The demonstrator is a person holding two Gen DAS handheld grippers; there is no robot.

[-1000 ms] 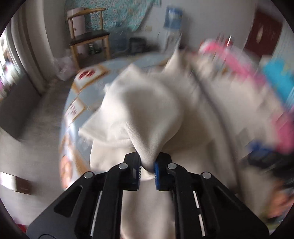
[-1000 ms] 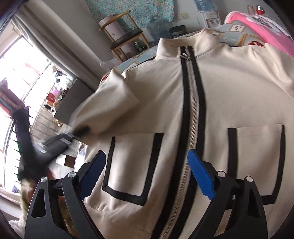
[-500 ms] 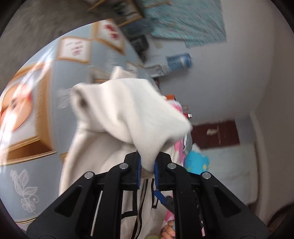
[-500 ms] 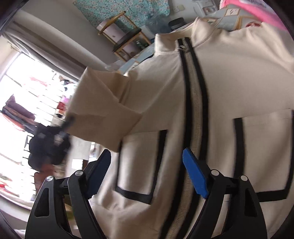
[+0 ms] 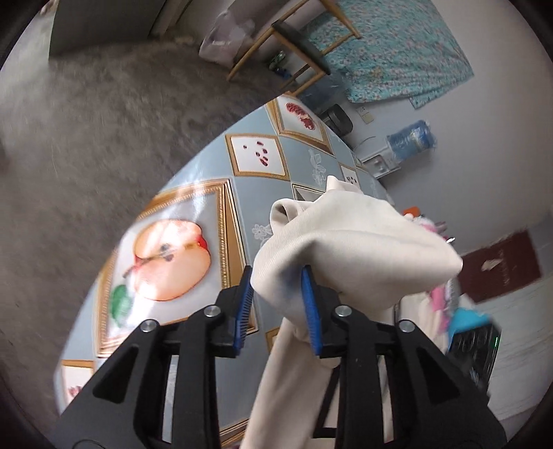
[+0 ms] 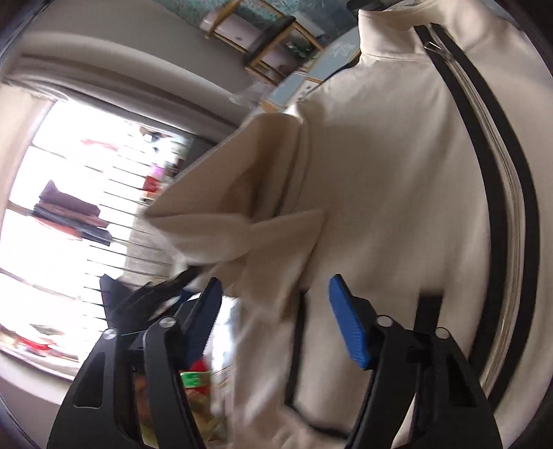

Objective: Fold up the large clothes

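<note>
My left claw (image 5: 276,304), jaws part-open, has the cream jacket (image 6: 397,172) sleeve (image 5: 345,255) loose between pads above the worktop (image 5: 242,179); it may slip unfolded. Right claw (image 6: 276,311) wide open, empty.

Cream jacket (image 6: 397,179), black-trimmed zip (image 6: 497,165)

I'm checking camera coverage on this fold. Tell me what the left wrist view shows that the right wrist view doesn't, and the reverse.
Only the left wrist view: the left gripper with its blue pads apart and a bunched cream sleeve draped between them, the apple picture on the tablecloth, and a blue water bottle.

Only the right wrist view: the right gripper, open and empty, the jacket's zipper with black trim, its collar, and a bright window.

Both: the cream jacket and the wooden chair.
</note>
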